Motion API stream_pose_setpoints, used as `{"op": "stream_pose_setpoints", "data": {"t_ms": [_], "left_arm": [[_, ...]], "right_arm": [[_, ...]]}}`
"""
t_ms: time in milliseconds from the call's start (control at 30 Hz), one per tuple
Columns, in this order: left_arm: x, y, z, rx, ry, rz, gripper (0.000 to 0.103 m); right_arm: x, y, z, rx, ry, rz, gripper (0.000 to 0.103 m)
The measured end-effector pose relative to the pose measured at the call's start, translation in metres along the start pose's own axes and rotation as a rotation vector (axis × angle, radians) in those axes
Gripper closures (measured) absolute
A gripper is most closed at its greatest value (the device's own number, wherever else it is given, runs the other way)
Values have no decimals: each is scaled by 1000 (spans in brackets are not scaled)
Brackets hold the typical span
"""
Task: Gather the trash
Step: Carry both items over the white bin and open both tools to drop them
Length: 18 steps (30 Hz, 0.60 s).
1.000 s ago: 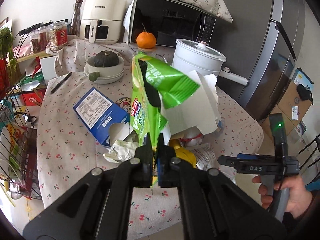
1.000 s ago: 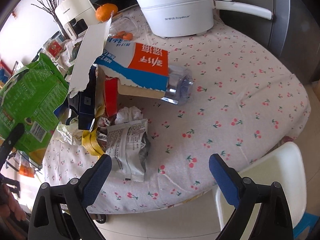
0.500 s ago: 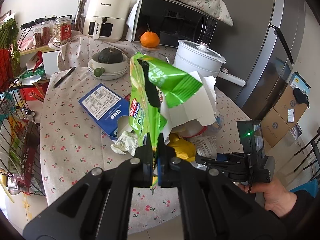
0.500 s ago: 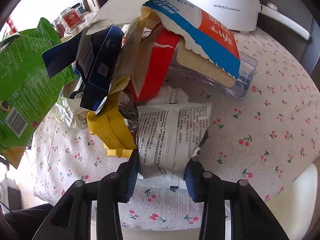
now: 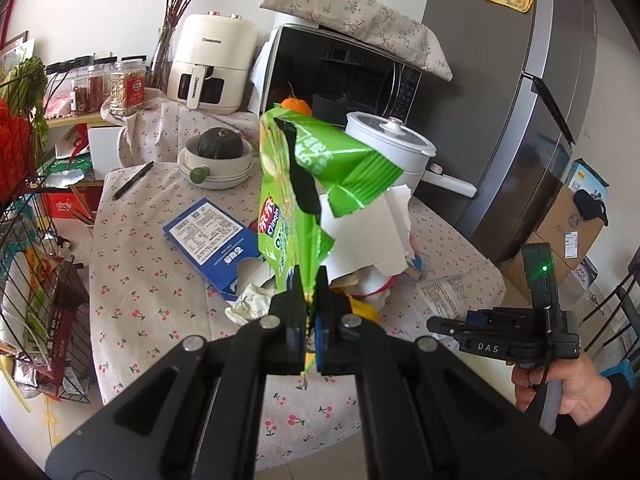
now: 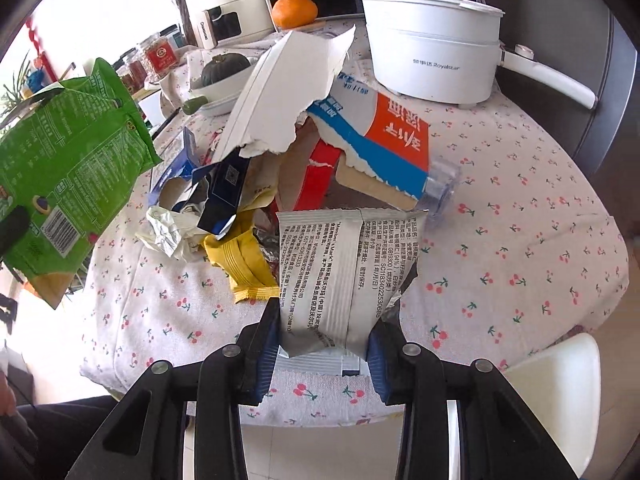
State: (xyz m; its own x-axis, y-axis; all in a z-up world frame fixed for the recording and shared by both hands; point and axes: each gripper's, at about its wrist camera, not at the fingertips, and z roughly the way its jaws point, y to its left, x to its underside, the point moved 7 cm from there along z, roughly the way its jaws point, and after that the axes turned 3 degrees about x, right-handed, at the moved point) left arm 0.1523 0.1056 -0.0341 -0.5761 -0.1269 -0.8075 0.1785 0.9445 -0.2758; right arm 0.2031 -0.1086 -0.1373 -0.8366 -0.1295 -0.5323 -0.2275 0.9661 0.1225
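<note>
Left gripper (image 5: pixel 308 300) pinches the green chip bag (image 5: pixel 304 184) by its lower edge, long axis upright, hiding trash beyond. Right gripper (image 6: pixel 322 340), half-closed, clamps the silver wrapper (image 6: pixel 344 272), which extends forward.

Trash heap (image 6: pixel 288 184) sits mid-table (image 6: pixel 520 240); pot (image 6: pixel 432 52) behind at 1 o'clock, squash bowl (image 5: pixel 218 156) w/ pen (image 5: pixel 133 180) at 11, chair (image 6: pixel 560 384) at 5 by table edge.
</note>
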Motion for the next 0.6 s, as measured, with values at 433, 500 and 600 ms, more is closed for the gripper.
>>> {"op": "stream_pose_setpoints", "data": {"t_ms": [433, 500, 600], "left_arm": [[33, -149, 11, 428, 172, 126, 100], [53, -177, 23, 484, 247, 145, 100], [84, -211, 40, 534, 350, 178, 100]], "right_arm": [[60, -143, -94, 157, -21, 226, 63], [71, -165, -99, 190, -7, 272, 63], [95, -195, -108, 220, 12, 336, 63]]}}
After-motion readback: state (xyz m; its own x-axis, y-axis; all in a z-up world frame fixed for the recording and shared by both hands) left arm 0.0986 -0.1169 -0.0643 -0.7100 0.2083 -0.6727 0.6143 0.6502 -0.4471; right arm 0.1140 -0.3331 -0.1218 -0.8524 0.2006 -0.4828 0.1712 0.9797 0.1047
